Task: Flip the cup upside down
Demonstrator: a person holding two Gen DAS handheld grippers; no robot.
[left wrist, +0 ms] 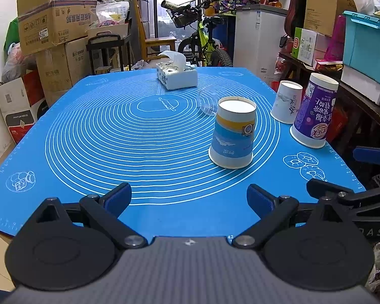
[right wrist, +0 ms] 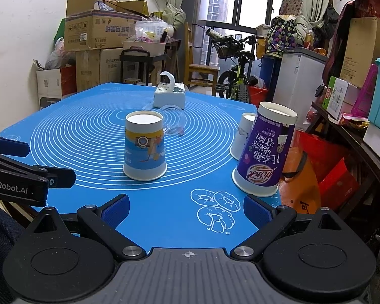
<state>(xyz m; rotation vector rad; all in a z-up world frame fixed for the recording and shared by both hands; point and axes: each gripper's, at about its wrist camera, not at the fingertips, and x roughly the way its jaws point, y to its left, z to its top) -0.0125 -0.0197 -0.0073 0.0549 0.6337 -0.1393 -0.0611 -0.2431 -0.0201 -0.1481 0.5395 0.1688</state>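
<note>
Both tongs, left and right, gape empty; the clear cup behind the blue cup could roll away if nudged.

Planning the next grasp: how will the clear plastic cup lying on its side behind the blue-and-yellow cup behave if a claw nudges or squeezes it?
The clear plastic cup lies on its side on the blue mat, so a nudge would probably roll it in a curve. Its walls look thin and see-through, so it likely weighs little and may buckle under a firm squeeze. The glossy surface could slip.
</note>
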